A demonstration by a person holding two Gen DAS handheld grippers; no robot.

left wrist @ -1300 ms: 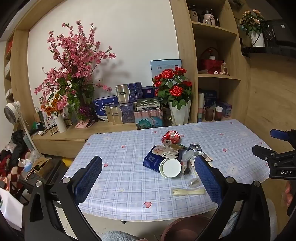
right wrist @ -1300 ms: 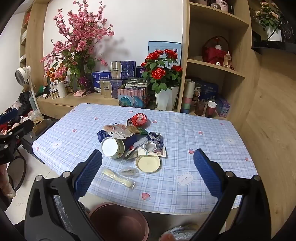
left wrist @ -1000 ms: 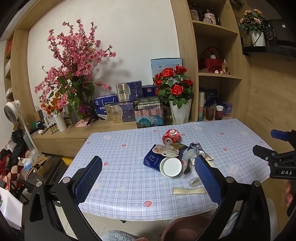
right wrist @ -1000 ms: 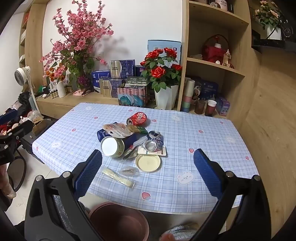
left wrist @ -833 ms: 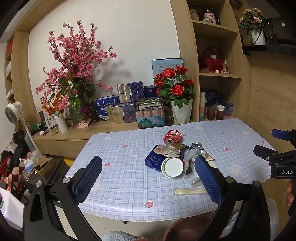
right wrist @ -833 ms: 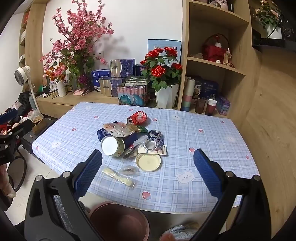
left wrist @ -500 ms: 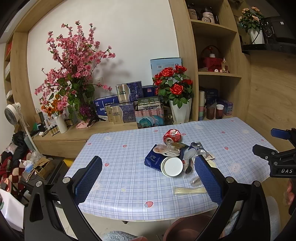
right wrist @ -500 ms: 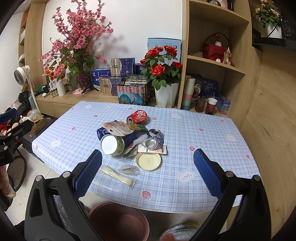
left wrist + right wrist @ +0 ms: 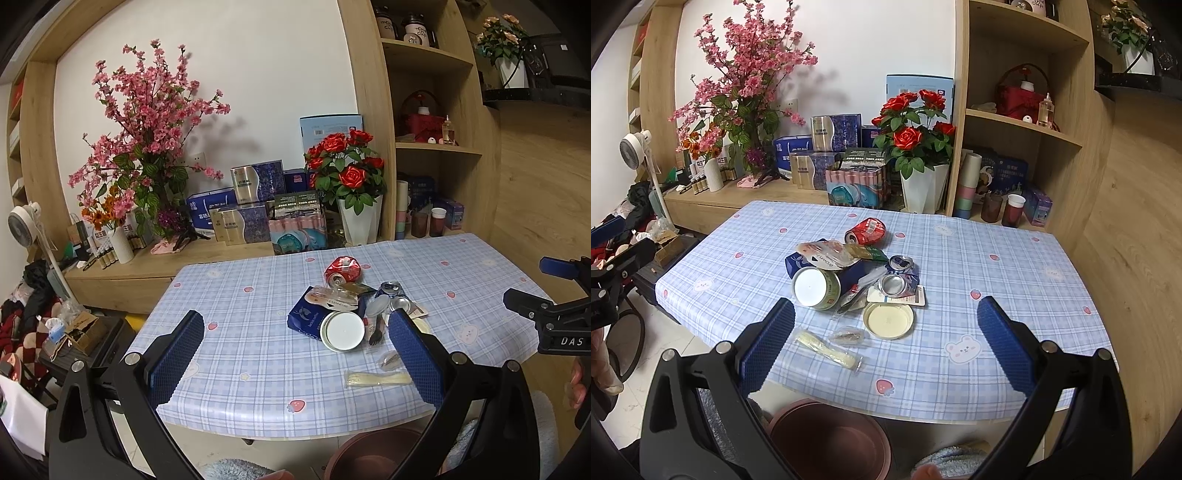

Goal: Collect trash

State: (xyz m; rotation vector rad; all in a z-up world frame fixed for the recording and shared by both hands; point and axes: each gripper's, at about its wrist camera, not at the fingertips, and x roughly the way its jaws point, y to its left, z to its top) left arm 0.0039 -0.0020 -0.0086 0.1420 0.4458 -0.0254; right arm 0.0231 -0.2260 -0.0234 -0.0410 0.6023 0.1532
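Right wrist view: the right gripper [image 9: 884, 338] and left gripper [image 9: 295, 354] both gape wide and empty near the blue checked table [image 9: 997, 258], whose middle bears a crushed red can [image 9: 866, 229] amid scattered trash.

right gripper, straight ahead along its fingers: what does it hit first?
Probably the round cream plastic lid at the near edge of the trash pile on the blue checked tablecloth. The open right gripper holds nothing; depth is uncertain through the fisheye.
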